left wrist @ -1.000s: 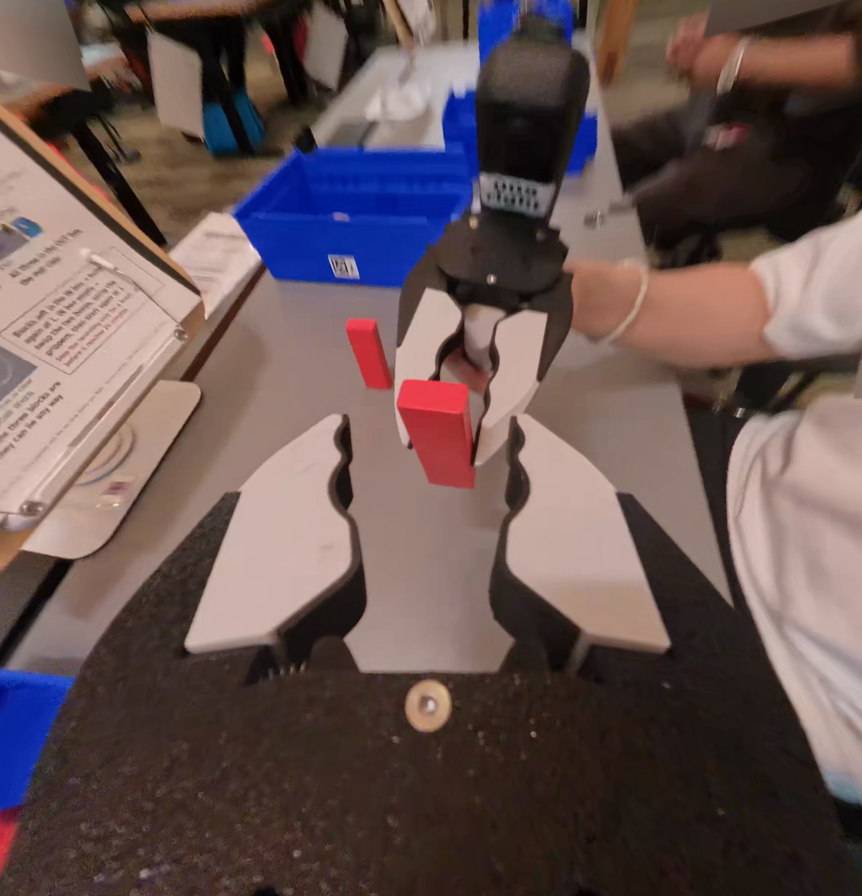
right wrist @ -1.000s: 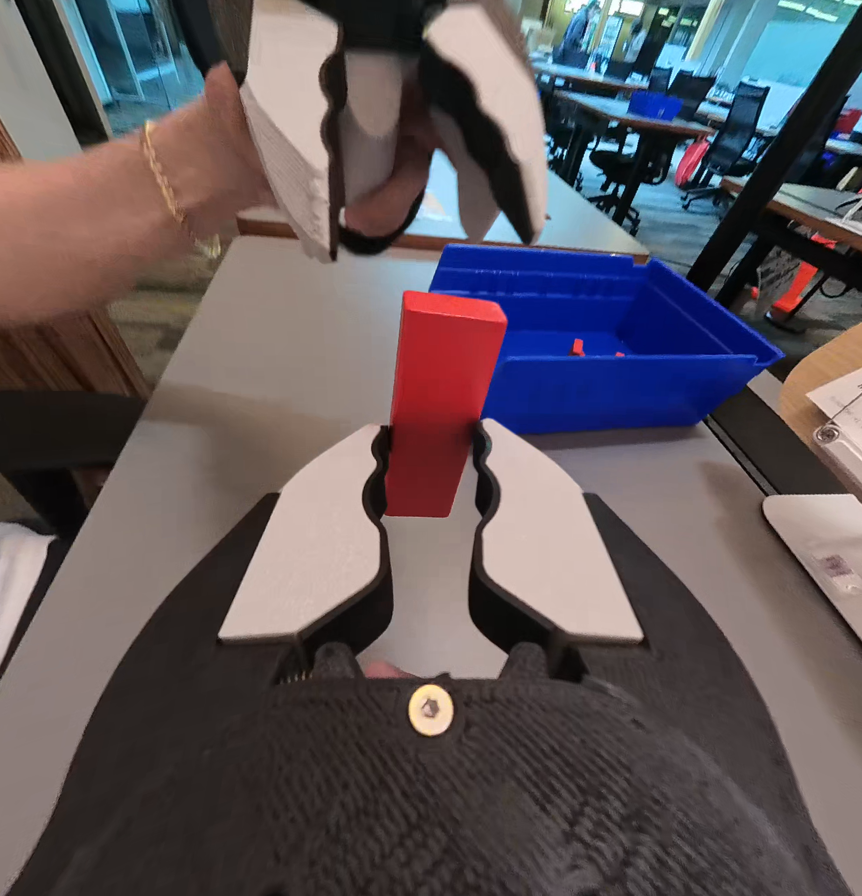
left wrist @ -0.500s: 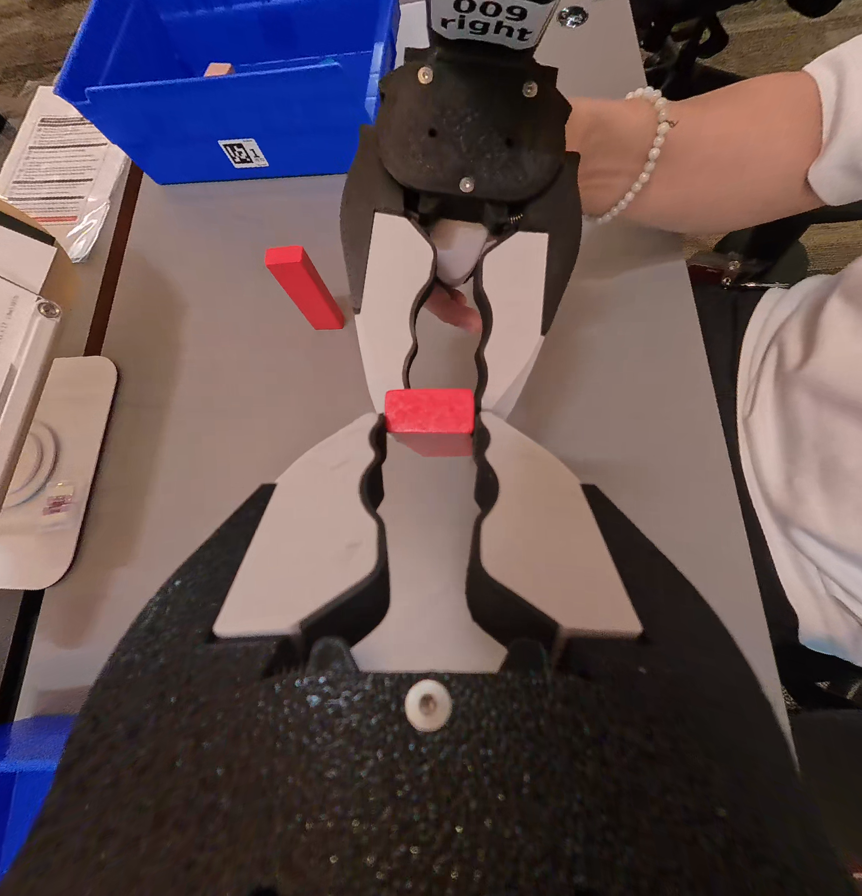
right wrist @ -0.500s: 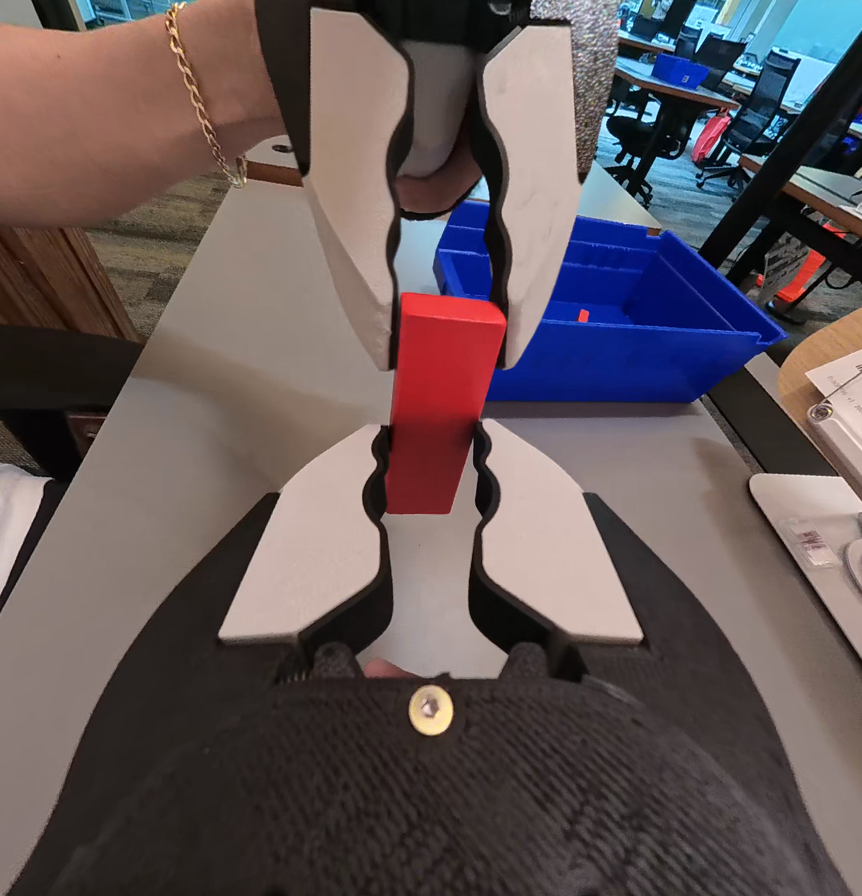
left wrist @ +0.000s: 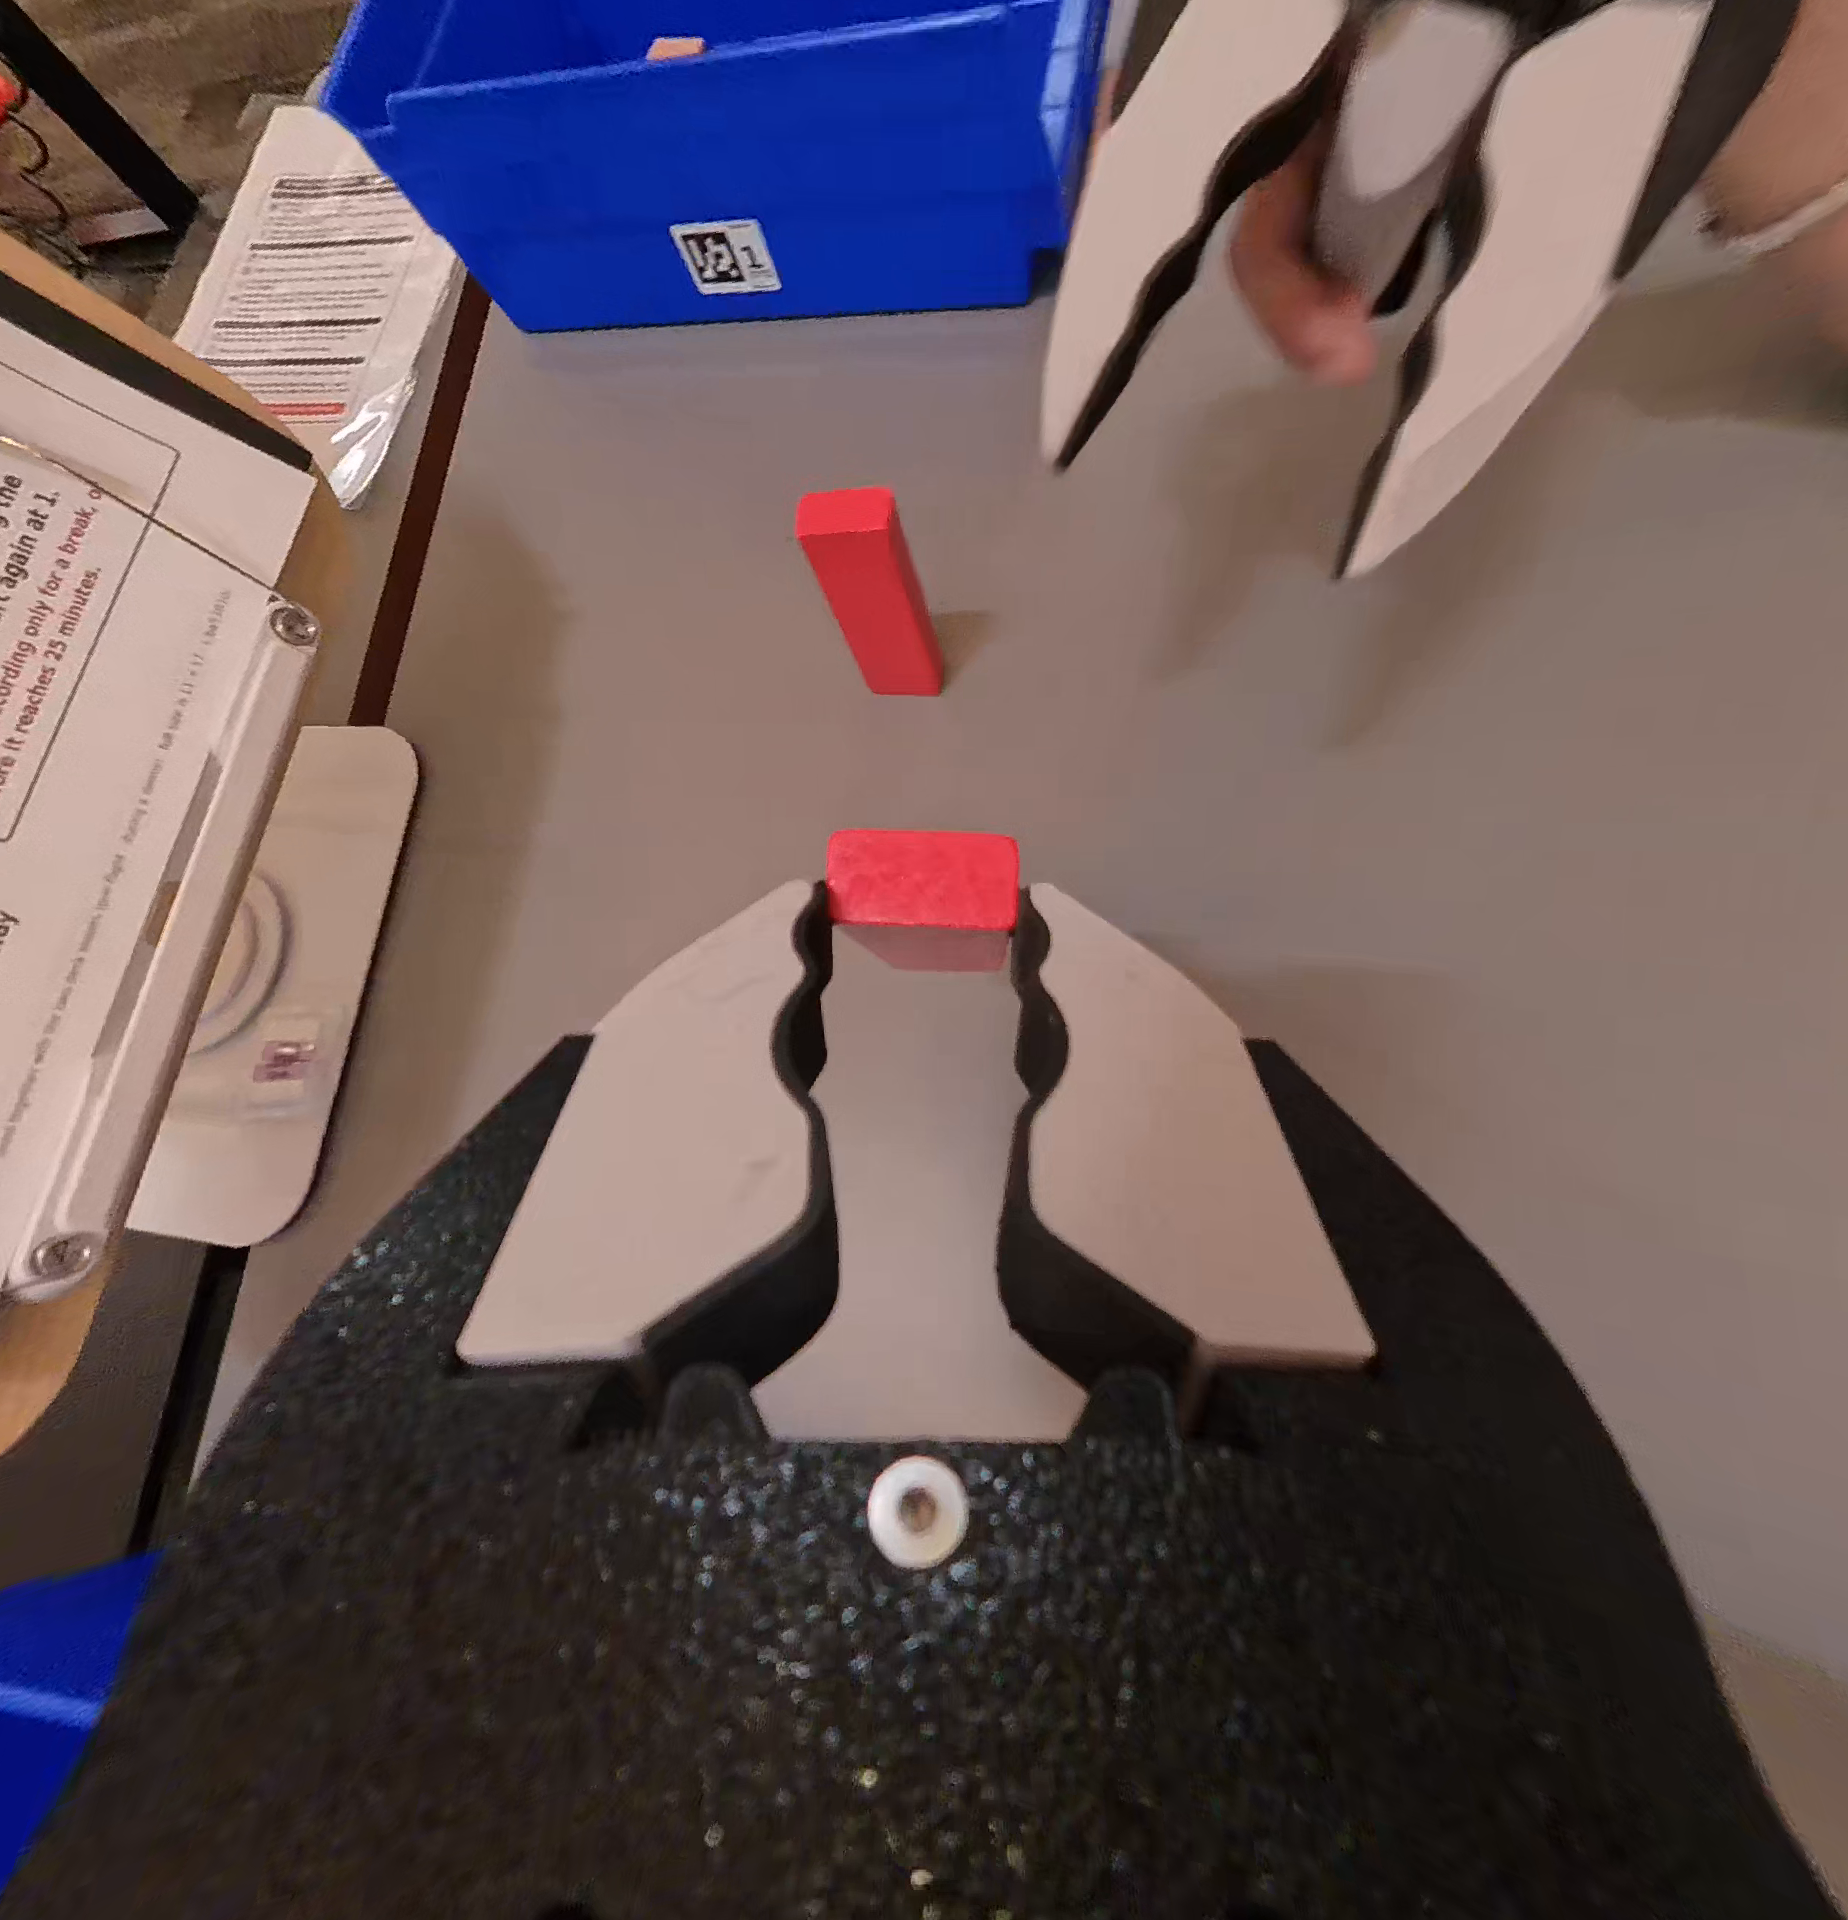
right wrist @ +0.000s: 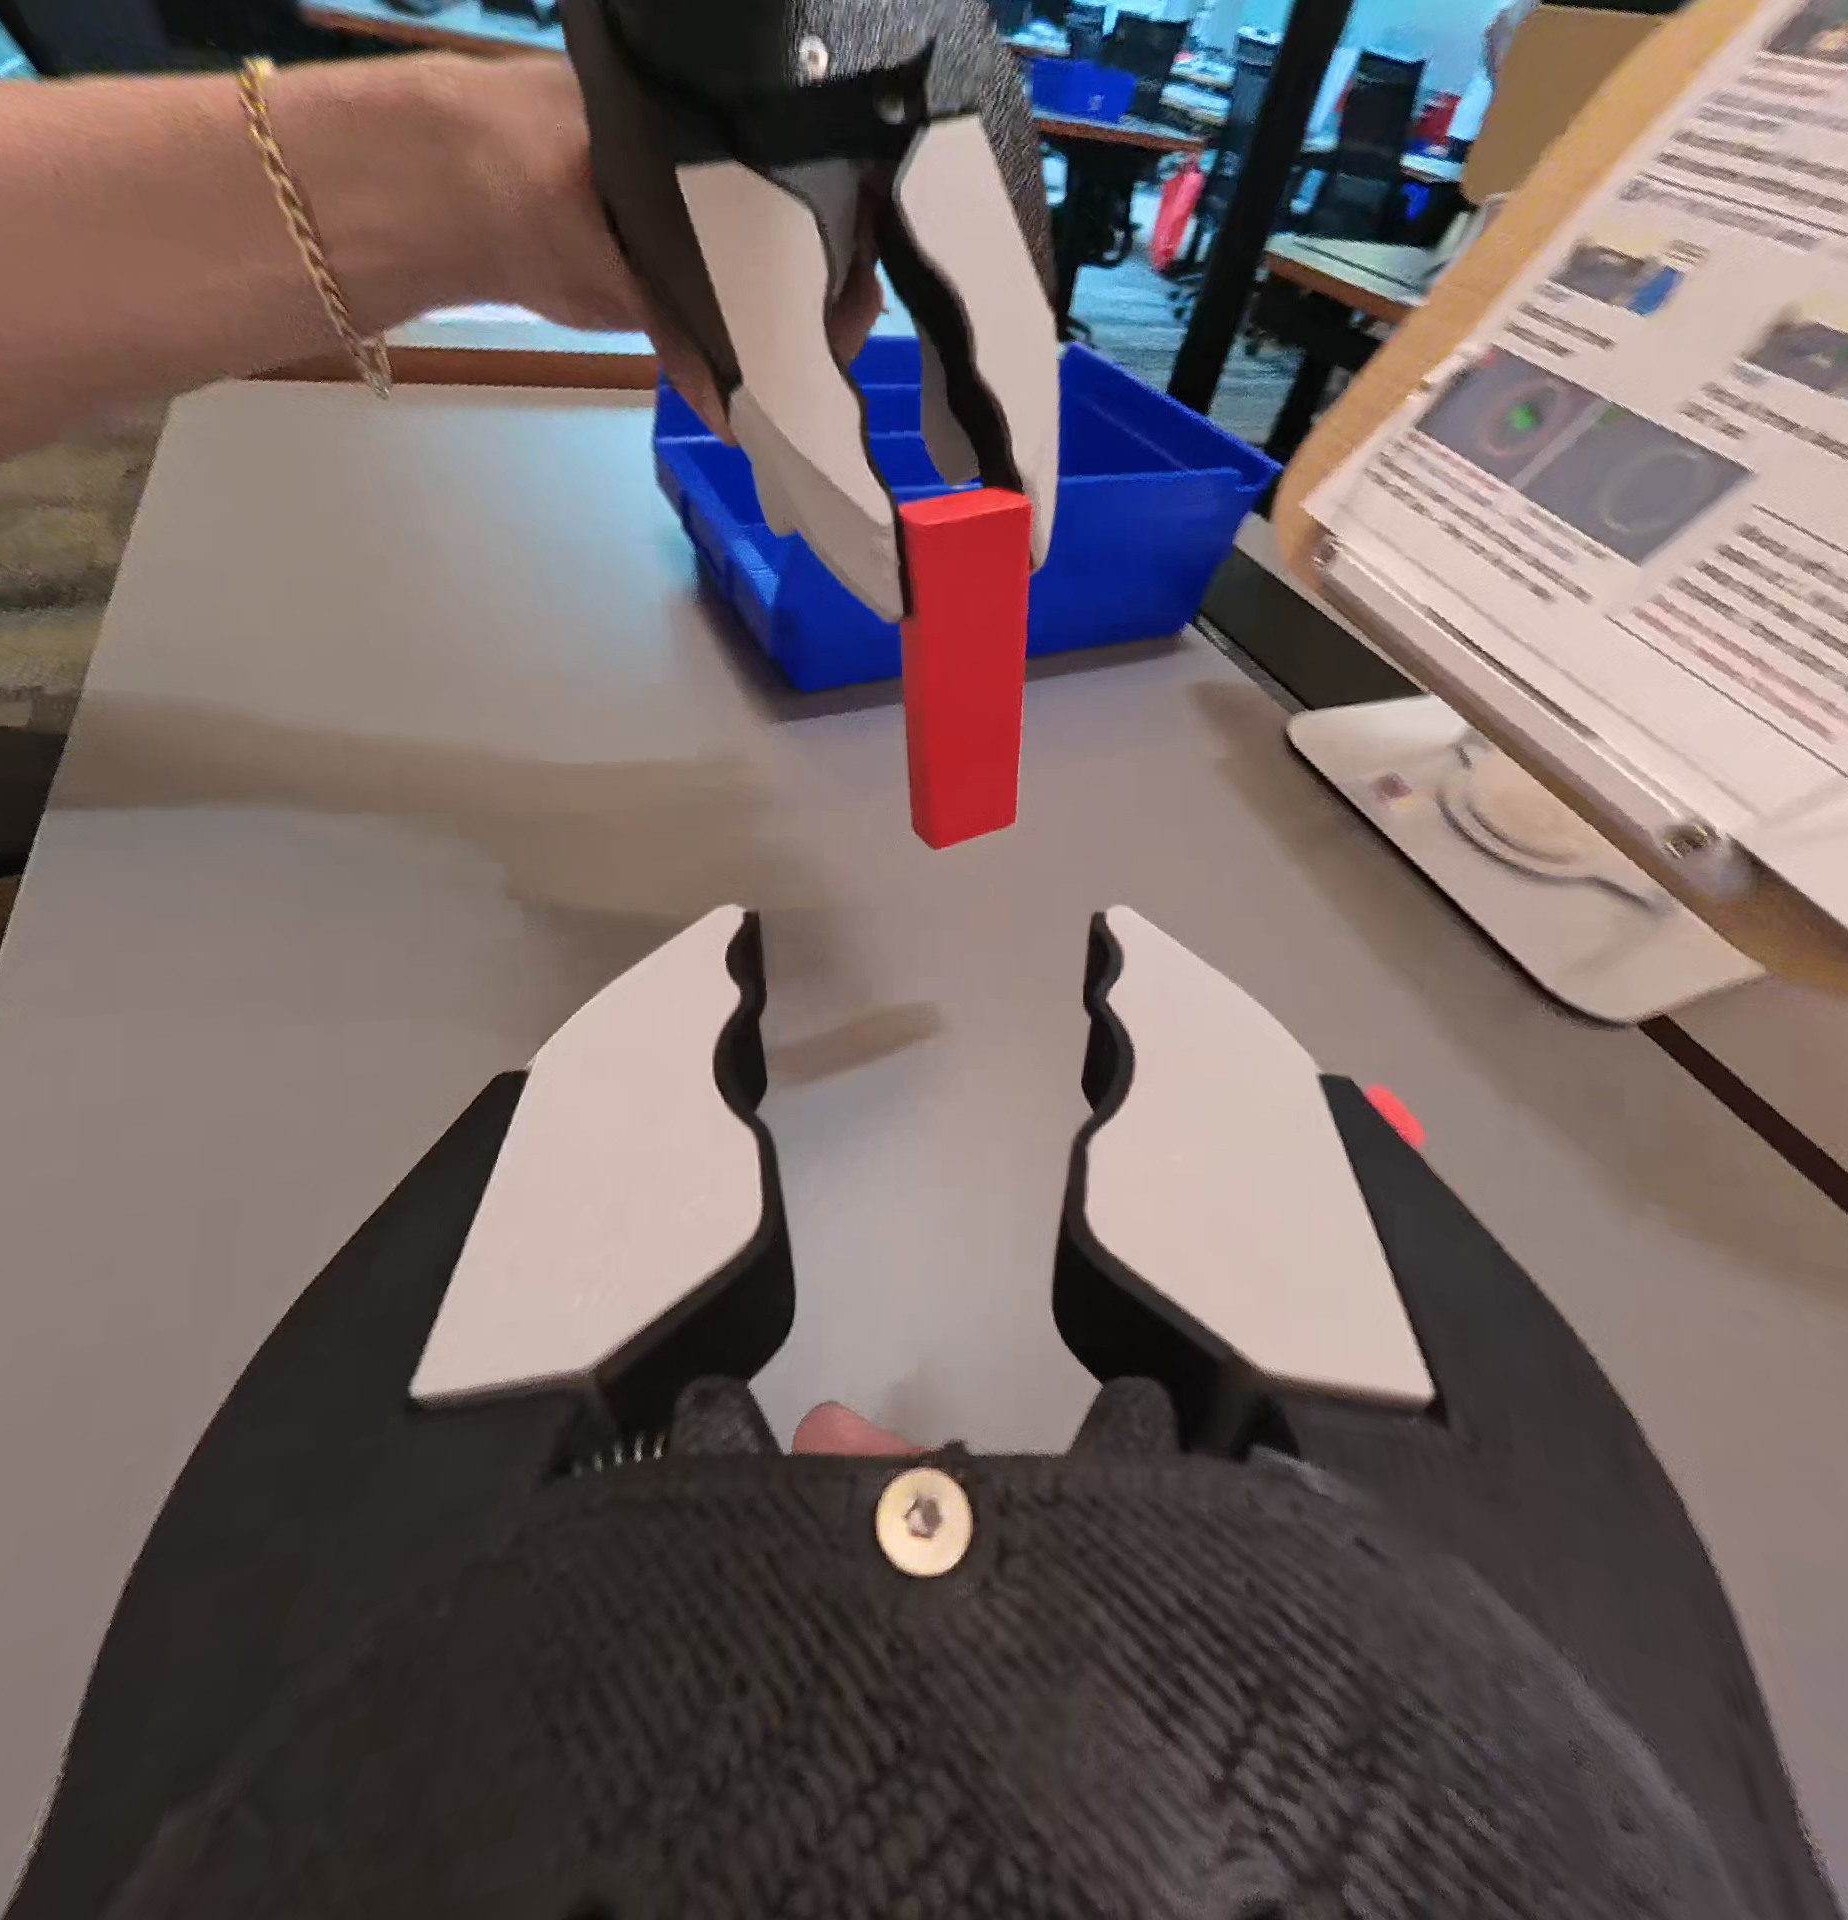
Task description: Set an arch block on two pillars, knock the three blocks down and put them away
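Note:
My left gripper (left wrist: 922, 899) is shut on the top end of a red block (left wrist: 918, 883). In the right wrist view the left gripper (right wrist: 961, 571) holds that block (right wrist: 964, 707) hanging upright a little above the grey table (right wrist: 380, 935). My right gripper (right wrist: 922, 920) is open and empty, just short of the hanging block and lower than it. In the left wrist view the right gripper (left wrist: 1206, 509) shows blurred at the top right. A second red block (left wrist: 868, 592) stands upright on the table ahead of my left gripper.
A blue bin (left wrist: 722, 156) stands at the table's far end in the left wrist view. Another blue bin (right wrist: 1128, 540) sits behind the held block. A tilted stand with printed sheets (right wrist: 1678, 436) and its white base (right wrist: 1502, 862) occupy one table side. A person's forearm (right wrist: 172, 229) reaches in. Spacing between my two grippers at the tips: around 10 cm.
My right gripper has opened, let go of the red block and pulled back. My left gripper has closed on the block's top end and now holds it alone.

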Action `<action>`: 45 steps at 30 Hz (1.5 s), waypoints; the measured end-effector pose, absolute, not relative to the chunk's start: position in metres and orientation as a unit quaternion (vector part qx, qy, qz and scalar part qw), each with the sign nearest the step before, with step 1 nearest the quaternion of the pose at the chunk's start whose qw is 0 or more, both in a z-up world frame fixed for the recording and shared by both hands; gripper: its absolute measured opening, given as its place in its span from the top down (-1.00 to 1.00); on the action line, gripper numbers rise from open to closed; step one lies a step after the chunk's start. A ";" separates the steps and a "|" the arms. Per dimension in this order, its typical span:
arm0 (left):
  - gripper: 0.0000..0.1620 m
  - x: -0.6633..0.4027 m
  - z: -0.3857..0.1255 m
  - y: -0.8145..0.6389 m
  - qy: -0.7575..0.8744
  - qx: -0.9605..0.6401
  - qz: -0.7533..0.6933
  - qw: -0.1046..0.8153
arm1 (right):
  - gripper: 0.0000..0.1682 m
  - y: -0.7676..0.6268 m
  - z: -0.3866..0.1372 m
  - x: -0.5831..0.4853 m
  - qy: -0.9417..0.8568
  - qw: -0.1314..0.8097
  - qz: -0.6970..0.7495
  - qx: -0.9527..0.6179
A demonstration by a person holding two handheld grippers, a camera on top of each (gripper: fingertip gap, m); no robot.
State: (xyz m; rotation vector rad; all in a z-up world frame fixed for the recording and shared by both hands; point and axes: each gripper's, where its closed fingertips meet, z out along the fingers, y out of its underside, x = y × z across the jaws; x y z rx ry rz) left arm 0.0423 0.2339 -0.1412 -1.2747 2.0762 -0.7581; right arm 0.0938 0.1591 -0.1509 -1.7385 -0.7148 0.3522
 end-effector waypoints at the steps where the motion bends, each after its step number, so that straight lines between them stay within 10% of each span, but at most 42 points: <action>1: 0.60 0.050 -0.147 0.238 0.779 -0.479 -0.282 0.291 | 0.30 0.155 -0.152 0.104 -0.294 0.580 0.149 -0.745; 45: 0.60 0.138 -0.223 0.251 0.817 -0.483 -0.252 0.190 | 0.31 0.138 -0.163 0.165 -0.237 0.604 0.141 -0.748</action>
